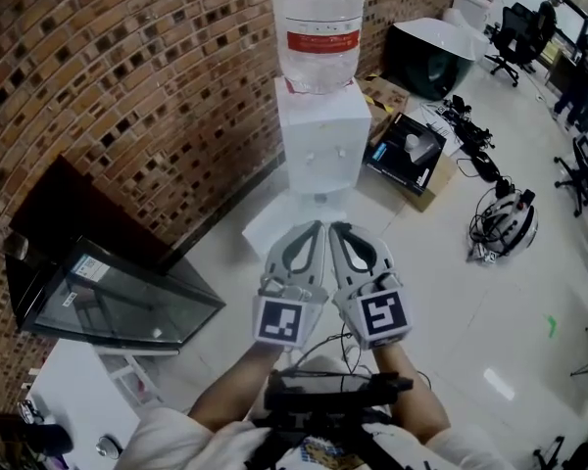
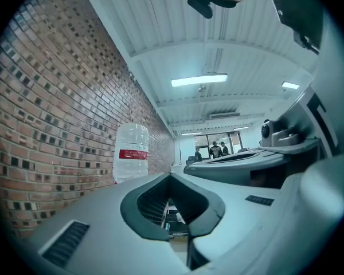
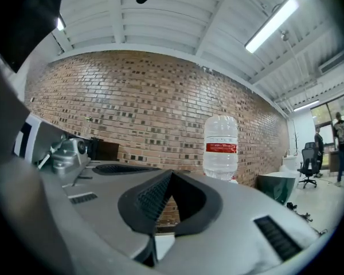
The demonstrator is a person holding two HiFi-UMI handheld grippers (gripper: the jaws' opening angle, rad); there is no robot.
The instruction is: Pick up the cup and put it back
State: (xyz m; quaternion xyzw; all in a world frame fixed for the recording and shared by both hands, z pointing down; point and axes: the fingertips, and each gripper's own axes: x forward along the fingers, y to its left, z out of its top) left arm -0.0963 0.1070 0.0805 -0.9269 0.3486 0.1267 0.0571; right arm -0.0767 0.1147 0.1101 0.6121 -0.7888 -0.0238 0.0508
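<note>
I cannot make out a cup in any view. A white water dispenser point(image 1: 321, 135) stands against the brick wall, with a clear bottle point(image 1: 318, 23) with a red label on top. My left gripper point(image 1: 316, 227) and right gripper point(image 1: 336, 228) are held side by side in front of it. Their tips point at the dispenser's base, a short way off. Both are shut with nothing between the jaws. The left gripper point(image 2: 170, 177) has the bottle point(image 2: 131, 152) to its left in the left gripper view. In the right gripper view the bottle point(image 3: 221, 148) rises behind the right gripper point(image 3: 171, 172).
A dark cabinet with a glass top point(image 1: 108, 302) stands at the left by the wall. An open cardboard box point(image 1: 412, 155), a dark bin point(image 1: 431, 57) and a helmet with cables point(image 1: 505, 223) lie on the floor to the right. Office chairs point(image 1: 517, 27) and people stand far back.
</note>
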